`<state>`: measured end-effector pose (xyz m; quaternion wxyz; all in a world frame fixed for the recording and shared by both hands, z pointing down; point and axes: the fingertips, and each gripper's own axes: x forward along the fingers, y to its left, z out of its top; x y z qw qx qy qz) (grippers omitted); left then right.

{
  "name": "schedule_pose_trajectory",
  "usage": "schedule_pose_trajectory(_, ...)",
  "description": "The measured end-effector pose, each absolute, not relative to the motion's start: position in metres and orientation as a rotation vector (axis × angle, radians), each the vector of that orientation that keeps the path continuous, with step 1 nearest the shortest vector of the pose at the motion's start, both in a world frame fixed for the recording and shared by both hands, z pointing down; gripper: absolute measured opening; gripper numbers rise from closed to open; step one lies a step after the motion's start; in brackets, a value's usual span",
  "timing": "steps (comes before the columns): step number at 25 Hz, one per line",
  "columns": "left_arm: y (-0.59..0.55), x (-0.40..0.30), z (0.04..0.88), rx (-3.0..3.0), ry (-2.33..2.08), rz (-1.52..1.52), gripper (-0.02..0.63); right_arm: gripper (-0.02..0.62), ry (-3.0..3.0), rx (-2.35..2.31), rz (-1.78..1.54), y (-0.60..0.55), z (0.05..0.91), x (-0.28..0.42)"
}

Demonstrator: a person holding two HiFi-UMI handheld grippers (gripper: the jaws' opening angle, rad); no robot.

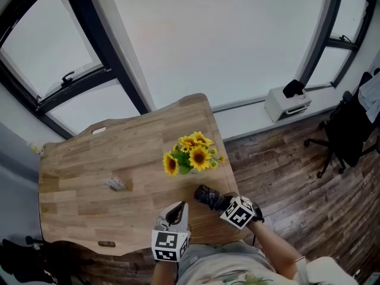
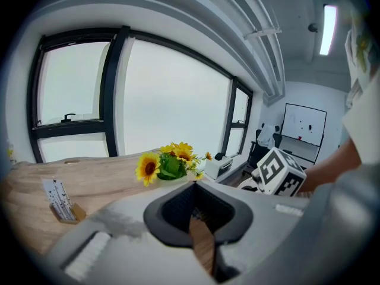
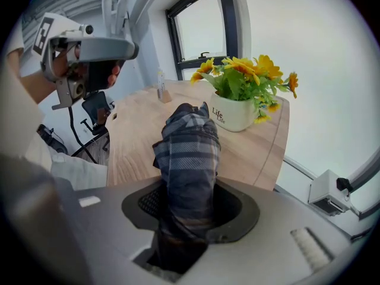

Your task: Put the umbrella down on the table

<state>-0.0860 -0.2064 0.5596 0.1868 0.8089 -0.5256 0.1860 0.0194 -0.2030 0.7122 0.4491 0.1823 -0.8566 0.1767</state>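
Note:
A folded dark plaid umbrella [image 3: 189, 147] sticks out forward from my right gripper [image 3: 190, 205], whose jaws are shut on its near end. In the head view the umbrella [image 1: 206, 196] lies over the near right corner of the wooden table [image 1: 89, 159], with my right gripper [image 1: 222, 202] behind it. Whether the umbrella touches the wood I cannot tell. My left gripper [image 1: 176, 211] hovers just left of it over the table's front edge. In the left gripper view its jaws [image 2: 199, 215] stand a narrow slit apart with only table wood showing between them.
A white pot of sunflowers [image 1: 191, 154] stands just beyond the umbrella, near the table's right edge. A small card stand [image 1: 117, 184] sits mid-table to the left. Right of the table are wooden floor, a white box [image 1: 287, 103] under the window and an office chair [image 1: 347, 129].

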Motion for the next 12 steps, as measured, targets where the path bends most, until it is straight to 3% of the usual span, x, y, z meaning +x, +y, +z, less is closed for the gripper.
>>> schedule_pose_trajectory(12, -0.218, -0.085, 0.572, 2.277, -1.450, 0.541, 0.002, 0.176, -2.081, 0.406, 0.410, -0.198, 0.732, 0.016)
